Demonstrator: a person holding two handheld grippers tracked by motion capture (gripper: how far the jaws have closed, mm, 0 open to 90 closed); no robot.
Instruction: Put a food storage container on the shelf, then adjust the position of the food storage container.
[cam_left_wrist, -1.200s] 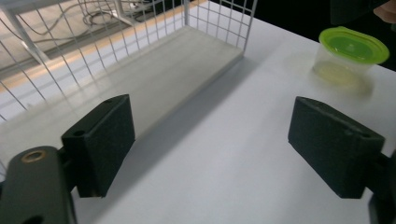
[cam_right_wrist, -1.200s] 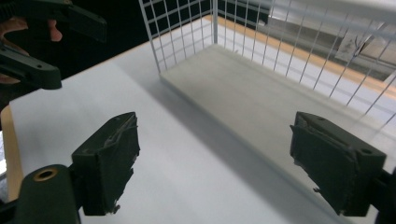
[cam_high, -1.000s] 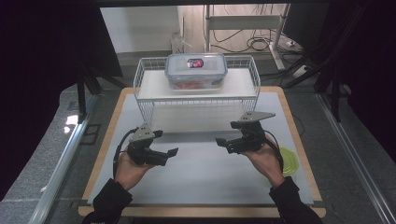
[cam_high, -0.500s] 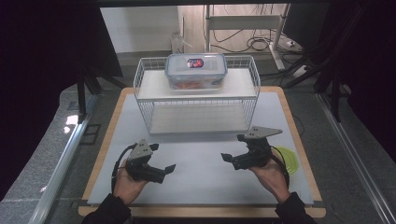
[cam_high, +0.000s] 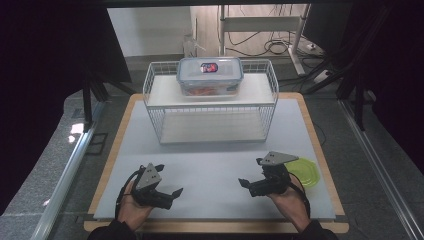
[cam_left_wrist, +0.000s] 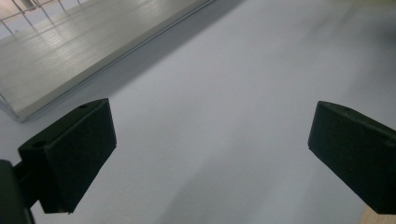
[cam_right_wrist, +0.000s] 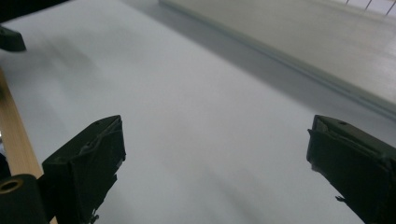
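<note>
A clear lidded food box (cam_high: 210, 75) with something red inside stands on the top shelf of a white wire rack (cam_high: 155, 107) at the back of the table. My left gripper (cam_high: 169, 180) is held low over the white mat near the front left. It is open, and its jaws have just been opening with nothing between them. My right gripper (cam_high: 251, 172) is low at the front right, also open after its jaws spread a little, and empty. The left gripper view has its jaws (cam_left_wrist: 210, 154) wide over bare mat. The right gripper view does too (cam_right_wrist: 215, 163).
A yellow-green round lid (cam_high: 306, 172) lies on the mat just right of my right hand. The rack's lower shelf board (cam_left_wrist: 84, 46) (cam_right_wrist: 303, 37) lies ahead of both grippers. The table's wooden front edge (cam_high: 215, 227) runs just below my hands.
Both hands have drawn back from the rack toward the table's front edge and sunk lower over the mat. Both pairs of jaws stand a bit wider.
</note>
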